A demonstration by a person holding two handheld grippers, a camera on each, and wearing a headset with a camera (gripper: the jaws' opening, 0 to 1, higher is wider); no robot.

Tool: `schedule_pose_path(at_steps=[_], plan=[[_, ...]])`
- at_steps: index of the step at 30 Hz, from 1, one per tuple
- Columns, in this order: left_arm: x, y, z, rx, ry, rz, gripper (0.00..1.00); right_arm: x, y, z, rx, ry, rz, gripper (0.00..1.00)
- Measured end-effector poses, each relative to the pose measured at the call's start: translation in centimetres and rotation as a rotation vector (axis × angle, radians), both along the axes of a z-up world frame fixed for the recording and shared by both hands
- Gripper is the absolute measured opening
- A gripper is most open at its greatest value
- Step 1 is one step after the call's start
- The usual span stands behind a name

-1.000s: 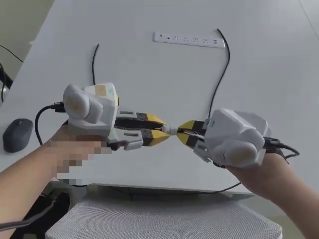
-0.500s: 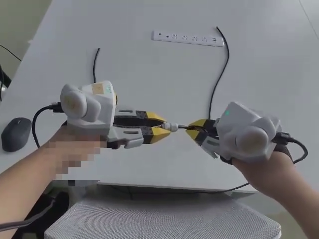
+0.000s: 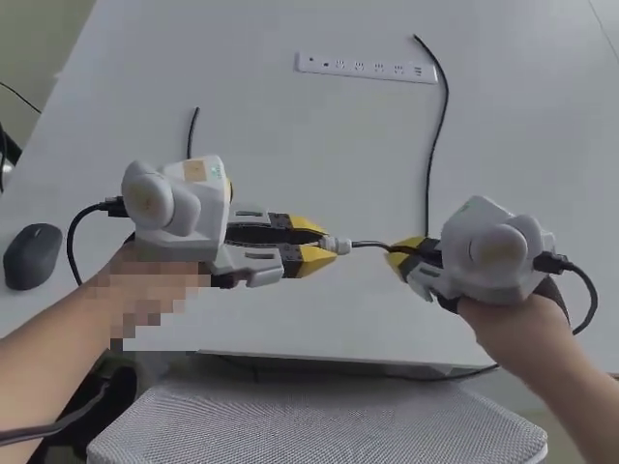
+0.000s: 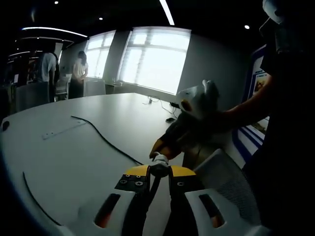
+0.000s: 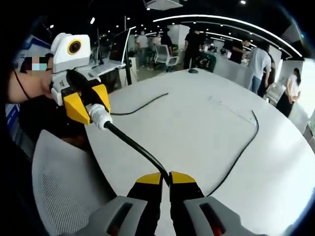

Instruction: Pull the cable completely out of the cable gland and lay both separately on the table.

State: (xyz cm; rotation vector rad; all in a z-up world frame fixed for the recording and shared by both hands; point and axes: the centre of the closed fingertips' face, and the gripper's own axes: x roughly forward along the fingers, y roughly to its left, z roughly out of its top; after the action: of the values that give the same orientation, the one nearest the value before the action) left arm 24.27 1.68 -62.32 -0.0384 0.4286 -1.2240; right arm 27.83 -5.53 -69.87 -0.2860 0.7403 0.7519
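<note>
A small white cable gland (image 3: 334, 245) is pinched in the yellow tips of my left gripper (image 3: 317, 251), which is shut on it. A thin black cable (image 3: 369, 246) runs out of the gland to my right gripper (image 3: 398, 255), which is shut on it. In the left gripper view the gland (image 4: 159, 163) sits between the jaw tips, with the right gripper (image 4: 196, 100) beyond. In the right gripper view the cable (image 5: 135, 145) stretches from my right gripper (image 5: 165, 177) up to the gland (image 5: 100, 117) in the left gripper (image 5: 83, 104). Both are held above the table's near edge.
A white power strip (image 3: 366, 68) lies at the back of the white table (image 3: 290, 145), and its black cord (image 3: 437, 126) runs toward the front edge. A short black wire (image 3: 191, 130) lies at the left. A mouse (image 3: 32, 253) sits far left and a mesh chair (image 3: 319, 425) stands below.
My right gripper has moved to the right, away from the left one. The gap between them has widened and more black cable now shows outside the gland. The left gripper stayed put.
</note>
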Motion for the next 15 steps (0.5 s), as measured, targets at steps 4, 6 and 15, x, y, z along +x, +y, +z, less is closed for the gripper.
schedule_pose_path(at_steps=[4,6,15], plan=[[0.0,0.0,0.0,-0.011,0.014,0.002,0.15,0.3,-1.0,-1.3,-0.034,0.028,-0.048,0.00],[-0.1,0.0,-0.1,-0.008,0.014,-0.001,0.15,0.2,-1.3,-1.6,-0.027,0.051,-0.067,0.00],[-0.2,-0.1,-0.2,-0.005,0.020,-0.005,0.15,-0.2,-1.2,-1.5,0.005,0.069,-0.066,0.00]])
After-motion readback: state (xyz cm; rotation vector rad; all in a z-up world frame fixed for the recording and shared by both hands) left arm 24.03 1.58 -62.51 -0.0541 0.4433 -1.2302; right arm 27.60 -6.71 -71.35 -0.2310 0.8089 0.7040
